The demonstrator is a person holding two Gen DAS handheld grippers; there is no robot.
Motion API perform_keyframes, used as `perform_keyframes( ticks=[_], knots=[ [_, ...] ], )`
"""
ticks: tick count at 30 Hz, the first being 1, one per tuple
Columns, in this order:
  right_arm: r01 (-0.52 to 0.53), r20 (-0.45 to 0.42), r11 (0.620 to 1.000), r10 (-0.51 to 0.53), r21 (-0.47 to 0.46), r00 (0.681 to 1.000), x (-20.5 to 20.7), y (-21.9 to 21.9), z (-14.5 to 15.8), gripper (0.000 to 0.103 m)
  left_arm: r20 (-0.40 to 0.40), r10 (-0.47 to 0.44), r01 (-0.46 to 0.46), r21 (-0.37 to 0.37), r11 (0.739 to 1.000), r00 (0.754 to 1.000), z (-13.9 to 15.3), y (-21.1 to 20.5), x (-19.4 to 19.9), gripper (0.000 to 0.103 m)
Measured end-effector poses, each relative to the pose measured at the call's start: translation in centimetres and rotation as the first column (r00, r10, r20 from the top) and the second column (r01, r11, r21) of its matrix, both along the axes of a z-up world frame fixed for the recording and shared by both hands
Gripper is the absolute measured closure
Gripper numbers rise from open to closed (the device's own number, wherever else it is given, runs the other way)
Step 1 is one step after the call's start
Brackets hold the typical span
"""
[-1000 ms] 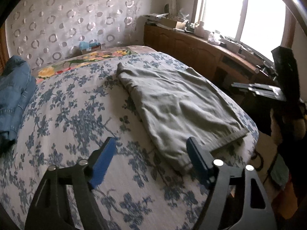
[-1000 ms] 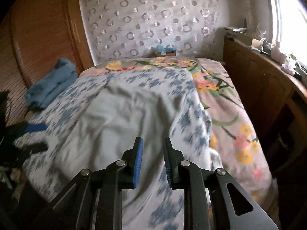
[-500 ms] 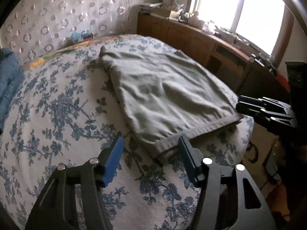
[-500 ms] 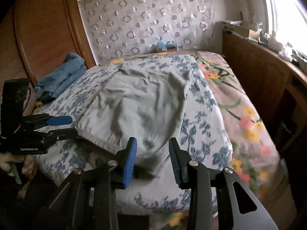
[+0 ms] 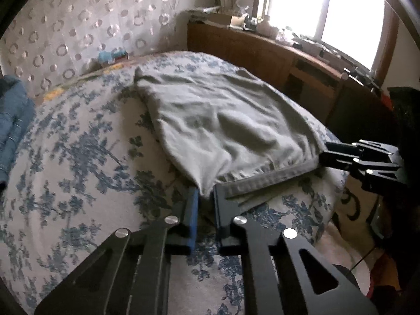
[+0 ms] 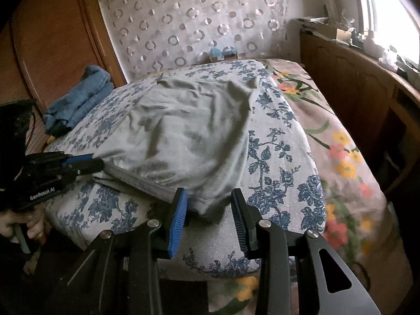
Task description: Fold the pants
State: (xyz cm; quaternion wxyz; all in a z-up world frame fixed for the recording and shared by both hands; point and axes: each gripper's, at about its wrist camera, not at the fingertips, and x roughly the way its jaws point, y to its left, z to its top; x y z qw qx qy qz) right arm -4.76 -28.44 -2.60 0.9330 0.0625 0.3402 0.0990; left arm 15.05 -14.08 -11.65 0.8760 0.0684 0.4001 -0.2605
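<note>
Grey pants (image 5: 220, 128) lie lengthwise up bed, waistband nearest; L gripper (image 5: 205, 197), wide before, now closing on waistband corner; R gripper (image 6: 210, 204) half-open round other corner.

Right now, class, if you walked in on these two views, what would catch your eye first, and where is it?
First, the grey pants spread across the middle of the blue-flowered bedspread. Next, the left gripper at the near hem, its jaws closing on one corner of the cloth, while the right gripper straddles the other corner, jaws apart. Last, the folded blue denim at the bed's far left, by the wooden door.
</note>
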Motion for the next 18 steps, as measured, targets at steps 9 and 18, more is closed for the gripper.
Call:
perform_keyframes(
  ticks=[9, 18],
  knots=[
    [0.007, -0.009, 1.0, -0.007, -0.017, 1.0, 0.2, 0.9, -0.5, 0.067, -0.041, 0.001, -0.001, -0.01, 1.0, 0.999, -0.3, 0.6, -0.2, 0.091],
    [0.035, -0.013, 0.999, -0.035, -0.029, 0.999, 0.4, 1.0, -0.4, 0.067, -0.068, 0.007, -0.006, 0.01, 1.0, 0.998, -1.3, 0.5, 0.2, 0.057]
  ],
)
